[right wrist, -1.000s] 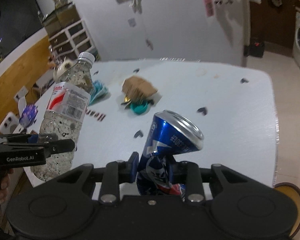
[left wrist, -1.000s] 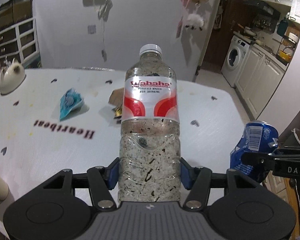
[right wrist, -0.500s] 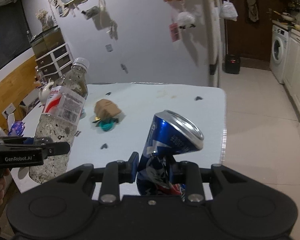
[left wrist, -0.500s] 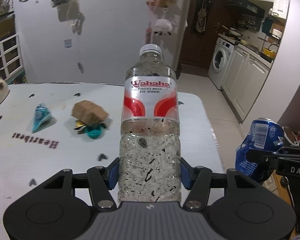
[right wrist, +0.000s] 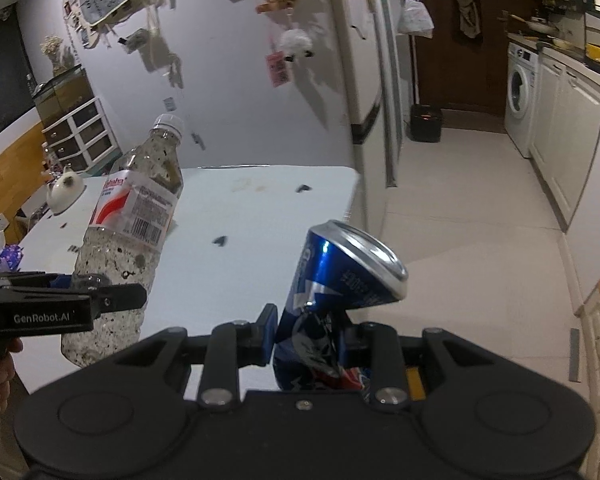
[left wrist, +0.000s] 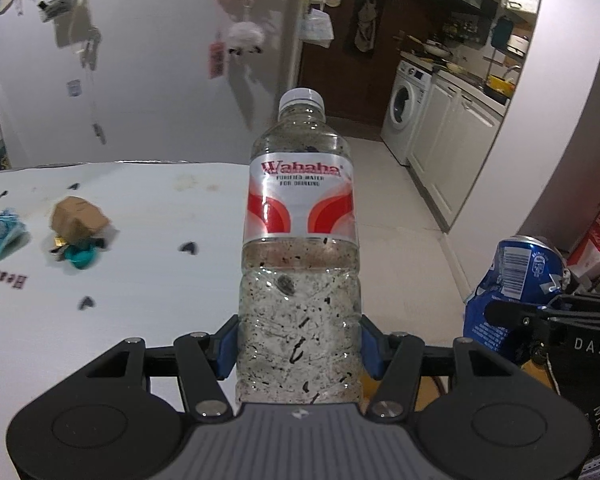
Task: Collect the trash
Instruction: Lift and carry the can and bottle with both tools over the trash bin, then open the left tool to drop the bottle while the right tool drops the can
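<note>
Table point(left wrist: 148, 200) fills the left half of the left-wrist frame, white cloth; its right edge runs down just behind the bottle, open tiled floor point(right wrist: 460, 216) to the right, cabinets far right. No bin in either view, so I can't tell where the drop goes.

My left tongs point(left wrist: 298, 350) are clamped mid-width on the bottle point(left wrist: 300, 240), frame centre, long axis upright, cap up, dirty water inside. My right tongs point(right wrist: 310, 338) are pinched narrow on the crushed blue can point(right wrist: 340, 276), lower centre of the right-wrist frame, top rim tilted right. In the left view the can shows at the right edge, beside the bottle but apart.

Both loads look secure, so I judge this a carry step. Room to move is rightward over the floor.

Remaining trash, left side of the left frame: brown box point(left wrist: 78, 218), teal lid point(left wrist: 80, 257) touching it below, blue wrapper point(left wrist: 7, 232) further left. Left tongs nearer to those.
</note>
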`<control>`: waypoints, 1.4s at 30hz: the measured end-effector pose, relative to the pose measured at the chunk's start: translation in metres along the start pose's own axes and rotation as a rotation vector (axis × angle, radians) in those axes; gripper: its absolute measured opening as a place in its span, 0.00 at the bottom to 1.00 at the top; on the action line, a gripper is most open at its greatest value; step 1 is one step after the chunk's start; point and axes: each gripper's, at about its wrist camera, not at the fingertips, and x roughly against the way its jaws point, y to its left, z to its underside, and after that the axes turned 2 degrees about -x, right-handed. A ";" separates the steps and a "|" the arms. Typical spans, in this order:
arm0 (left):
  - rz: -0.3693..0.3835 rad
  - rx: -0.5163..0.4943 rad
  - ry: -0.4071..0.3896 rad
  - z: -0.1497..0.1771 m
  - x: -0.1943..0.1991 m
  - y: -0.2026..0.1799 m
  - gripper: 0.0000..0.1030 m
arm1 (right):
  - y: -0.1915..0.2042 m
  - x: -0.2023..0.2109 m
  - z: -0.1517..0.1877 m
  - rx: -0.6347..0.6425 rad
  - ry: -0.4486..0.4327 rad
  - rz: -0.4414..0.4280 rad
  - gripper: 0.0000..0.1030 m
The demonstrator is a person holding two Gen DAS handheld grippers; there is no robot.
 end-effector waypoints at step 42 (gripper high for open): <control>0.267 -0.063 0.908 0.132 -0.368 -0.161 0.58 | -0.235 -0.101 0.128 -0.398 0.314 0.170 0.29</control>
